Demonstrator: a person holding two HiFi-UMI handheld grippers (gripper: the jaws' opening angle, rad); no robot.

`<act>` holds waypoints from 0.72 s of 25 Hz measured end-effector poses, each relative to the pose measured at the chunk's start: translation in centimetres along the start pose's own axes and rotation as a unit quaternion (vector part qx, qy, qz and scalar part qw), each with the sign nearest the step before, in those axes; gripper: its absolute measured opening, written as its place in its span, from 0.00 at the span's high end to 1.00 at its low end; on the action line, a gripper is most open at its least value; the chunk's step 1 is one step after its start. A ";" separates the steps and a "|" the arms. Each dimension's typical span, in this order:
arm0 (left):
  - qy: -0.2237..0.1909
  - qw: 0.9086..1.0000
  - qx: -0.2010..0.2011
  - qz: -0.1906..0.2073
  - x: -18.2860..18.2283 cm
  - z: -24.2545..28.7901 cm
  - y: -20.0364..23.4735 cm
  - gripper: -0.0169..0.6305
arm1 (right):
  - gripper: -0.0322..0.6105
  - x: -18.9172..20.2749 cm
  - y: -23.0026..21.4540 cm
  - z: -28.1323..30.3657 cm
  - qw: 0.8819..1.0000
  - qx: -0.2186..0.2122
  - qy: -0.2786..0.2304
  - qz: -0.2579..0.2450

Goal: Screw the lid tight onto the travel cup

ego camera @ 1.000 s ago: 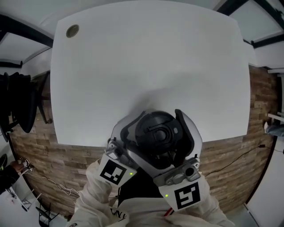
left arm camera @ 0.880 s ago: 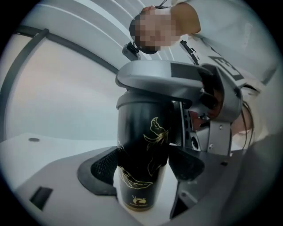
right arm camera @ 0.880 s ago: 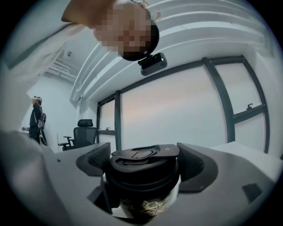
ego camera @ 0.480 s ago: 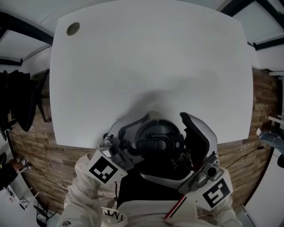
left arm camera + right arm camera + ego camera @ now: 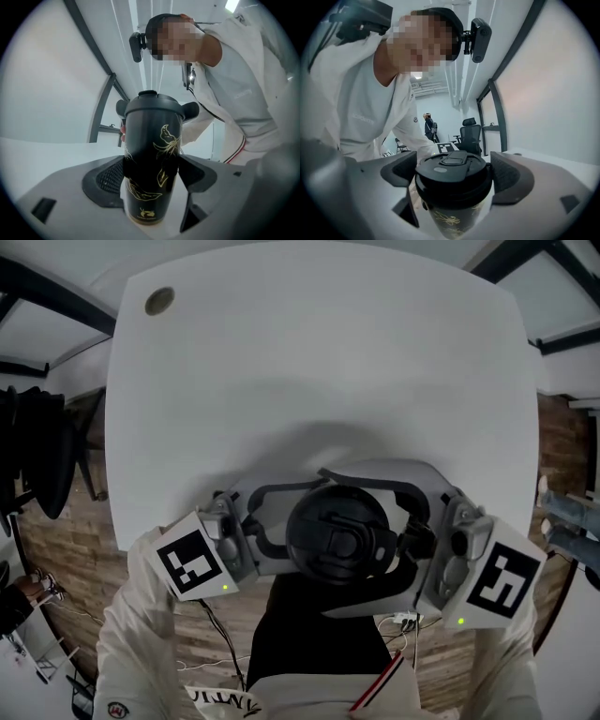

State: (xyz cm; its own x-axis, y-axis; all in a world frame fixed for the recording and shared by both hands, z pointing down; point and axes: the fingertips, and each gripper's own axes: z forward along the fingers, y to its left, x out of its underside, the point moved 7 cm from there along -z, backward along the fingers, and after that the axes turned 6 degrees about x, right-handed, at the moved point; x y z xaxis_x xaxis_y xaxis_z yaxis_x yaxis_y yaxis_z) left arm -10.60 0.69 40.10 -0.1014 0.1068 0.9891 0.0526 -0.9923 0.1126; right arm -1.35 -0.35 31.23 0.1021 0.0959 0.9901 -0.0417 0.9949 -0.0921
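head view: steeply down on table (image 5: 309,362) | gripper views: close, opposed, share travel cup (image 5: 152,159), lid (image 5: 453,171)

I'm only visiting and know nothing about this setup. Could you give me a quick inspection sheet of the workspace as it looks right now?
Surface: white table, bare apart from a round hole near one corner.
Job's things: black cup with a gold leaf print, and a black lid sitting on top of it, at the table's near edge.
Clutter: nothing seen.
Claws: left claw closed on the cup's body; right claw closed around the lid.
Cables: thin cables lie on the floor below the person.
Surroundings: wood-look floor, office chair, and another person standing far off.
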 end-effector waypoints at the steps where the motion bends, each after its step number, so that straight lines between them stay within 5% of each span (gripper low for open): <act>1: 0.002 1.000 0.000 0.003 -0.1 0.1 -0.1 0.41 | 0.22 0.0 0.1 0.0 1.000 0.005 0.000 -0.004; 5: 0.007 1.000 -0.020 0.011 -0.1 0.2 -0.7 0.41 | 0.22 0.1 0.9 -0.1 0.999 0.048 -0.014 -0.015; 9: -0.009 0.997 -0.071 0.004 0.2 0.4 -1.3 0.41 | 0.22 0.3 1.8 -0.2 0.987 0.158 -0.037 -0.010; 12: -0.010 0.993 -0.121 0.005 0.4 0.6 -2.2 0.41 | 0.22 0.6 2.9 -0.2 0.967 0.248 -0.062 -0.008; 18: -0.022 0.971 -0.237 -0.002 0.6 1.5 -3.6 0.41 | 0.22 0.9 4.4 0.2 0.907 0.414 -0.080 0.006</act>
State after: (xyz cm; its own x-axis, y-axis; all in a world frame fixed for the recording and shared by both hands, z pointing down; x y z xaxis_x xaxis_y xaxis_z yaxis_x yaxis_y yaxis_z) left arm -9.34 4.47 40.45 -0.0585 0.1023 0.9930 -0.4123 -0.9084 0.0693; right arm -1.62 4.14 31.72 -0.0452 0.0352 0.9984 -0.7808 0.6221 -0.0572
